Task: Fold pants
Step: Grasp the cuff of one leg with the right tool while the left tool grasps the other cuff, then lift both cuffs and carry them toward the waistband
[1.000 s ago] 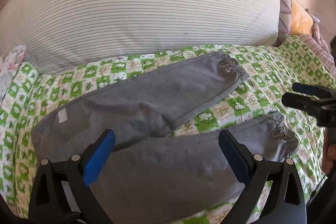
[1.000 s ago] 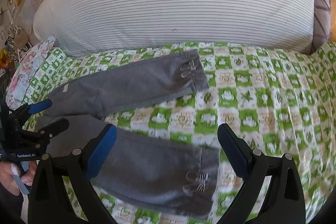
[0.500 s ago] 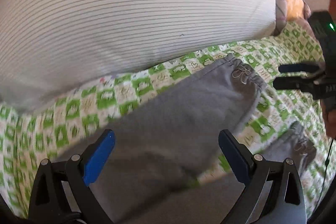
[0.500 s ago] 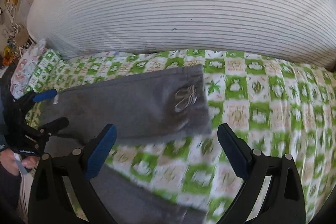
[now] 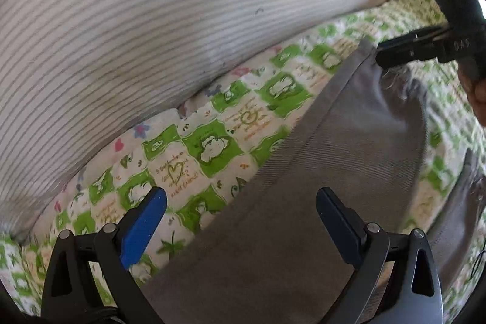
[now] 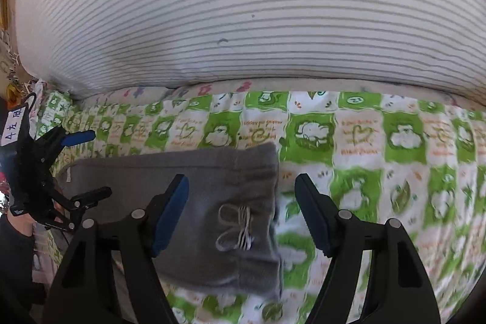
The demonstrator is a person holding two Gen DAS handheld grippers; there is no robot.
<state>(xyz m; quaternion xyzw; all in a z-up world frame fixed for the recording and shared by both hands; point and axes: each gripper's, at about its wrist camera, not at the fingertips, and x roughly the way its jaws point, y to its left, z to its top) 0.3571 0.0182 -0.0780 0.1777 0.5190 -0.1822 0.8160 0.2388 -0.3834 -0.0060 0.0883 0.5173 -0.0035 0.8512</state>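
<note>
Grey pants lie on a green and white checked bedsheet. My left gripper is open, low over the far edge of the upper leg, one finger over the sheet and one over the cloth. My right gripper is open around the cuff of that leg, which has a small striped bow. The right gripper also shows in the left wrist view at the cuff end. The left gripper shows in the right wrist view near the waist end. The second leg is partly visible at right.
A large striped white pillow lies along the far side of the bed, close behind the pants. A floral cloth edge shows under it. Clutter sits beyond the bed's left end.
Both grippers have moved forward and down toward the far pant leg. The right gripper now straddles the cuff; the left now sits at the leg's far edge. Both stay open.
</note>
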